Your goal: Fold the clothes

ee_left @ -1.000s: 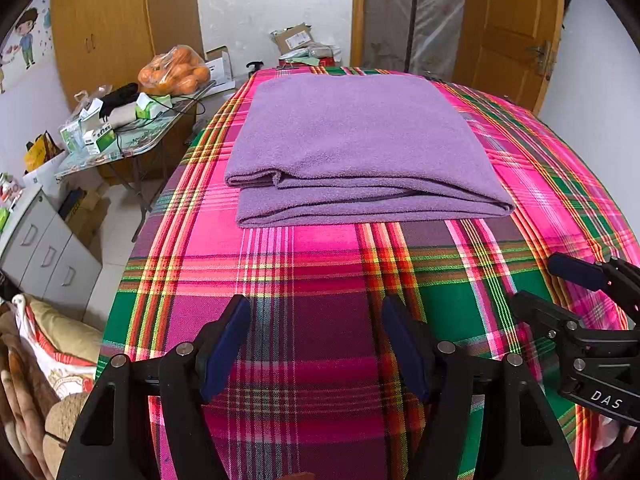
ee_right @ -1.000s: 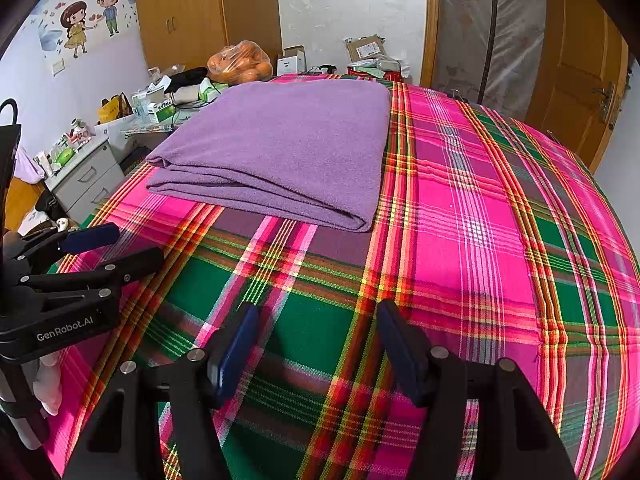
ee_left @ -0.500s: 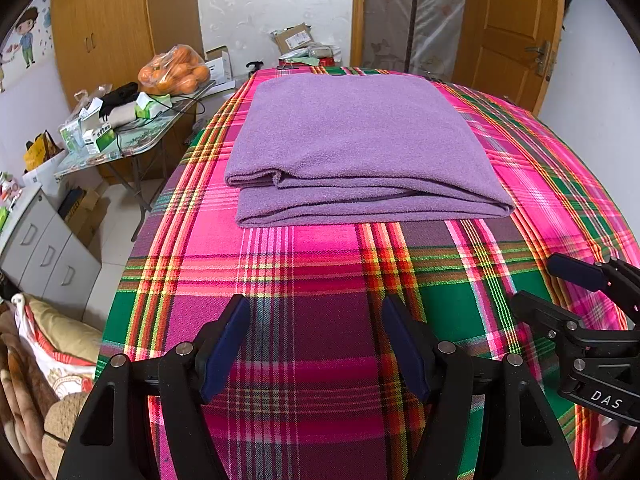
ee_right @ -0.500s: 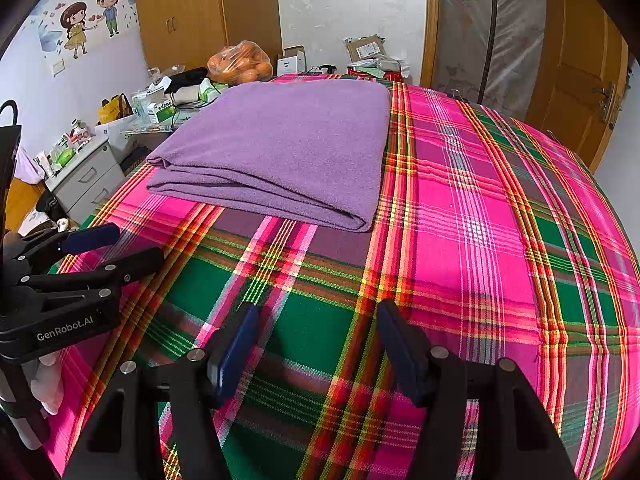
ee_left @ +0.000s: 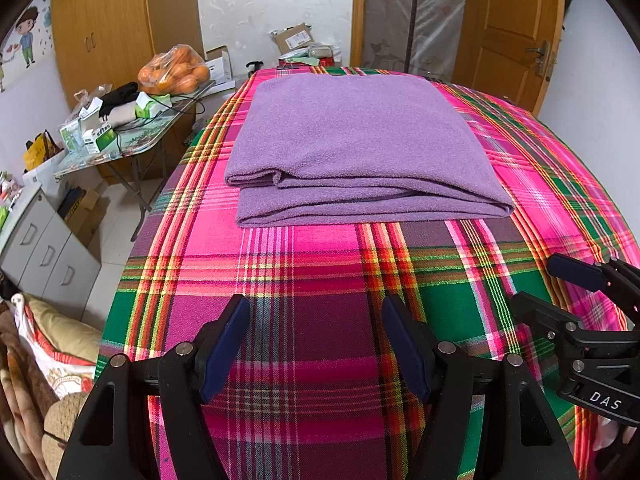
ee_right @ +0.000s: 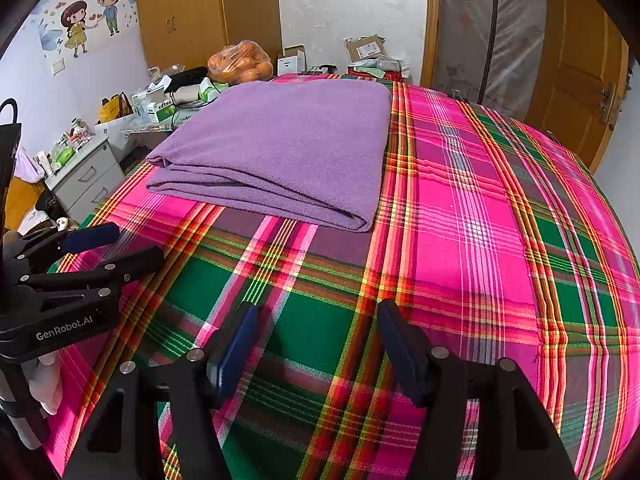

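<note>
Purple cloth (ee_left: 360, 148) is folded into a flat rectangle, several layers thick, lying on the plaid sheet (ee_left: 320, 264) toward the far edge of the bed. Its layered open edges face the near side; the fold at its near right corner is rounded and closed. Seen from the right wrist, the cloth (ee_right: 280, 148) sits in the far left part of the bed, with bare plaid sheet (ee_right: 480, 240) to its right and in front of it.

Left gripper (ee_left: 316, 340) hovers over the near part of the sheet, jaws spread wide, nothing between them, only plaid visible in the gap. It is well apart from the cloth. Right gripper (ee_right: 316, 340) is the same: jaws wide, empty, above the sheet near the near edge, well short of the cloth. Each gripper shows in the other's view: the right one (ee_left: 560, 288) at the right border, the left one (ee_right: 108, 248) at the left border, both with jaws parted and nothing held.

Off the bed's left side stands a cluttered folding table (ee_left: 132, 144) with small boxes and a bag of oranges (ee_left: 174, 70). A grey drawer unit (ee_left: 44, 252) is nearer on the floor. Wooden wardrobe (ee_left: 120, 32) at the back left, wooden door (ee_left: 512, 28) at the back right. Cartoon wall sticker (ee_right: 88, 20) on the left wall.
</note>
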A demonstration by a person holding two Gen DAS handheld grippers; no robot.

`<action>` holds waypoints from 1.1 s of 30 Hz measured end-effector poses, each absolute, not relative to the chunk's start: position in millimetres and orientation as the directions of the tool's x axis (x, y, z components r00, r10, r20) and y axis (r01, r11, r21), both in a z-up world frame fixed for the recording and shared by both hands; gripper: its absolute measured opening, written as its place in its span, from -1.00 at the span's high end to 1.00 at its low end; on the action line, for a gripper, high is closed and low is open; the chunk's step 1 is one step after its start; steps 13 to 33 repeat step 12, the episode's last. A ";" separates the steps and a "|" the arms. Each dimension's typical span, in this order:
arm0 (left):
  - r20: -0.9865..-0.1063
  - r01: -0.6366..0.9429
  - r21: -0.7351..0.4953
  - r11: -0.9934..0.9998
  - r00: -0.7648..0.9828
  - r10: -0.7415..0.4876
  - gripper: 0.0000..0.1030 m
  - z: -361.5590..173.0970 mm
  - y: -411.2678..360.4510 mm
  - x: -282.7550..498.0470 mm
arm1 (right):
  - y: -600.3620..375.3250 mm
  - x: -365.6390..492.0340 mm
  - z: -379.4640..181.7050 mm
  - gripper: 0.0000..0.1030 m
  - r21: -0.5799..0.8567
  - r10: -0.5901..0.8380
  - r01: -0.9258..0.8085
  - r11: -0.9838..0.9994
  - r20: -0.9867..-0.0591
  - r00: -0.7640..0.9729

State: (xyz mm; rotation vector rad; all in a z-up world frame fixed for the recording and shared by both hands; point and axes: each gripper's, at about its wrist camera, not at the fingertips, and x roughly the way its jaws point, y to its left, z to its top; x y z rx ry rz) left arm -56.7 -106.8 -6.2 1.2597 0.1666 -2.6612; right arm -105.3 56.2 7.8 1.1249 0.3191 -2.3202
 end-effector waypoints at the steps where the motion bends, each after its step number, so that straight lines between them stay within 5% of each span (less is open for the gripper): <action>1: -0.775 0.221 -0.019 -0.975 -0.620 -0.125 -0.37 -6.2 -106.7 -56.7 | 56.0 -105.3 7.7 -0.22 0.020 -0.363 0.560 -0.828 -0.781 -0.508; 33: -0.774 0.221 -0.020 -0.975 -0.621 -0.125 -0.37 -6.3 -106.4 -56.5 | 55.7 -104.1 7.7 -0.23 0.020 -0.362 0.560 -0.828 -0.781 -0.508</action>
